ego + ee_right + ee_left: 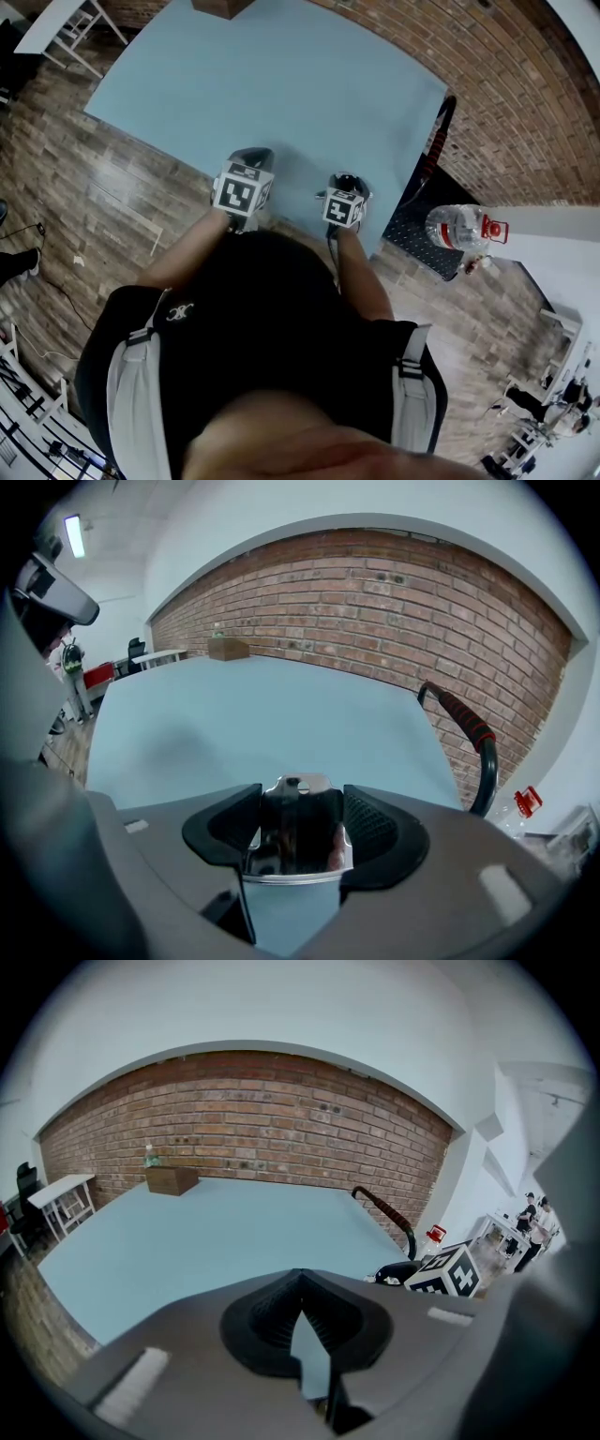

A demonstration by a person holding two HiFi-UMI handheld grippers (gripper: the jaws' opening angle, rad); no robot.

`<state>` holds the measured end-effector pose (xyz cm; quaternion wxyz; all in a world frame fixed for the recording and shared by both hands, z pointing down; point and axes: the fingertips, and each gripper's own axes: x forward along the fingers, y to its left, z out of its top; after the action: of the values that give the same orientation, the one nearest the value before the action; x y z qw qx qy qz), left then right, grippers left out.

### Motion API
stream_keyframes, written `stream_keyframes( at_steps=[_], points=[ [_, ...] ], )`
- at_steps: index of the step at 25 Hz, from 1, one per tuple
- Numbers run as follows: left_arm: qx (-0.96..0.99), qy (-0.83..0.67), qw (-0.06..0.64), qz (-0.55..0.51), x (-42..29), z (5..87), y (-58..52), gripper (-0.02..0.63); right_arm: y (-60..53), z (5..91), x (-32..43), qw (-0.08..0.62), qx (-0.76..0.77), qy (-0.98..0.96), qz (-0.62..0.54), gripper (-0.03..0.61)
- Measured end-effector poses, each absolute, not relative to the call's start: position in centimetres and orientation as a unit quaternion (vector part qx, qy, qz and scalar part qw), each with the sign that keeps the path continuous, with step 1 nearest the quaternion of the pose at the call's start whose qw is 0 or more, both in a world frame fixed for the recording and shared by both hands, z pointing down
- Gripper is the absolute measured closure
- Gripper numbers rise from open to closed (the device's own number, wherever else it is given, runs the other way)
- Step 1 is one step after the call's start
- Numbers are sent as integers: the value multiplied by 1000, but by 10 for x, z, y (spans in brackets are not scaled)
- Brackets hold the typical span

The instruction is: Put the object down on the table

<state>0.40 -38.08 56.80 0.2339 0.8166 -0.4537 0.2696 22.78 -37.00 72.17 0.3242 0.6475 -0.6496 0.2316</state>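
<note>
A shiny metal piece (295, 832) with a small holed tab at its top sits between the black pads of my right gripper (300, 794), which is shut on it above the near part of the light blue table (244, 714). In the head view the right gripper (345, 178) hovers over the table's near edge, and the metal piece is hard to make out there. My left gripper (251, 153) is beside it on the left, also over the near edge. Its jaws (300, 1279) meet at the tips with nothing between them.
A cardboard box (220, 6) stands at the table's far end by the brick wall. A black bar with a red grip (469, 733) rises at the table's right edge. A water bottle (459, 227) with a red cap sits on a white surface to the right. The floor is wood.
</note>
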Motion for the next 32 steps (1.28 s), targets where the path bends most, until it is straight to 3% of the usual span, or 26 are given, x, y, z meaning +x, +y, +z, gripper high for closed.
stream_keyframes(
  at_steps=[2, 6, 8, 10, 12, 13, 25, 32],
  points=[
    [816, -456, 233, 269, 3, 567, -381, 614, -372, 714, 226, 314, 651, -654, 223, 279],
    [818, -453, 233, 267, 5, 568, -381, 614, -380, 689, 223, 283, 661, -665, 202, 195],
    [819, -452, 230, 268, 8, 566, -380, 614, -381, 674, 222, 267, 664, -670, 199, 210],
    [821, -450, 229, 268, 9, 567, -378, 614, -378, 657, 221, 257, 666, -670, 203, 335],
    [822, -449, 228, 267, 10, 566, -378, 614, -376, 636, 224, 244, 676, -666, 200, 547],
    [822, -448, 227, 267, 11, 565, -378, 614, -375, 627, 225, 232, 679, -667, 200, 565],
    [826, -438, 228, 273, 23, 573, -370, 614, -370, 553, 210, 130, 648, -724, 197, 566],
    [823, -444, 230, 272, 22, 574, -366, 614, -361, 539, 208, 107, 642, -733, 199, 566]
  ],
)
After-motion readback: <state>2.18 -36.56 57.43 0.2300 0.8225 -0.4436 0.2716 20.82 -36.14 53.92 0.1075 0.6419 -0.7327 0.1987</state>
